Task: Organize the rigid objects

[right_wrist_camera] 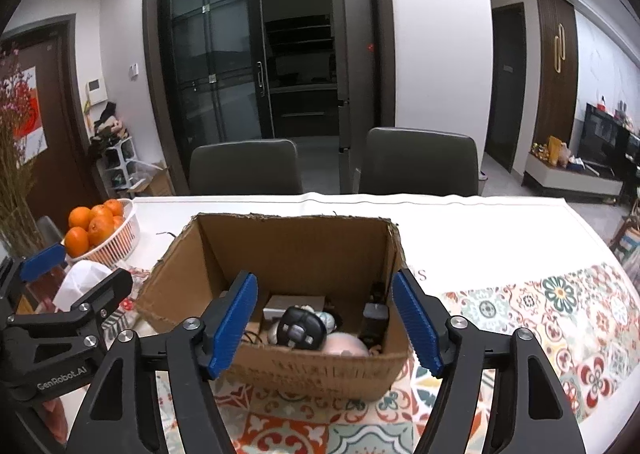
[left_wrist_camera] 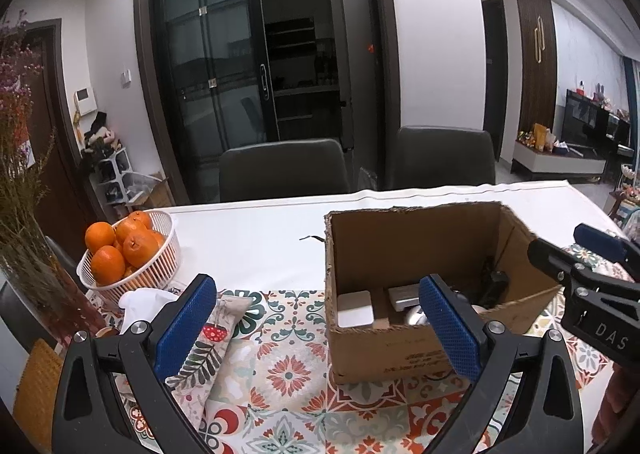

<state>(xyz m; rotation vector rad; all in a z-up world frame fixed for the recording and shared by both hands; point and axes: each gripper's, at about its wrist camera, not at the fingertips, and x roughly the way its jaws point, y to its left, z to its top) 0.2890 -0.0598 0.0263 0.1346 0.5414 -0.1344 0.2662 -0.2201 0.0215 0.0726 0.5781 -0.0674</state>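
I am holding the right gripper (right_wrist_camera: 324, 324) wide and empty, with the open brown cardboard box (right_wrist_camera: 280, 254) directly ahead. The black plastic key fob (right_wrist_camera: 300, 328) between the blue pads is probably light, stiff and slippery; I am planning to clamp its flat sides.

cardboard boxes: just the one (right_wrist_camera: 316, 370), open top, sitting on the patterned cloth
stuff inside the box: I count roughly six bits. A white square block (left_wrist_camera: 355, 309), a grey flat box (right_wrist_camera: 294, 304), a black remote-ish thing with buttons (right_wrist_camera: 300, 330), a black upright gadget (right_wrist_camera: 374, 320), something pinkish and round (right_wrist_camera: 347, 344), plus a silvery round thing (left_wrist_camera: 416, 317). Might be more buried under there, can't tell
oranges: about six showing in the basket, the pile hides the rest (left_wrist_camera: 120, 246)
white baskets: one (left_wrist_camera: 160, 254)
chairs: two, dark grey, side by side behind the table (right_wrist_camera: 245, 166) (right_wrist_camera: 418, 160)
grippers: two, blue pads on both, left gripper (left_wrist_camera: 320, 330) and right gripper (right_wrist_camera: 326, 320)
vases of dried flowers: one (left_wrist_camera: 24, 214)
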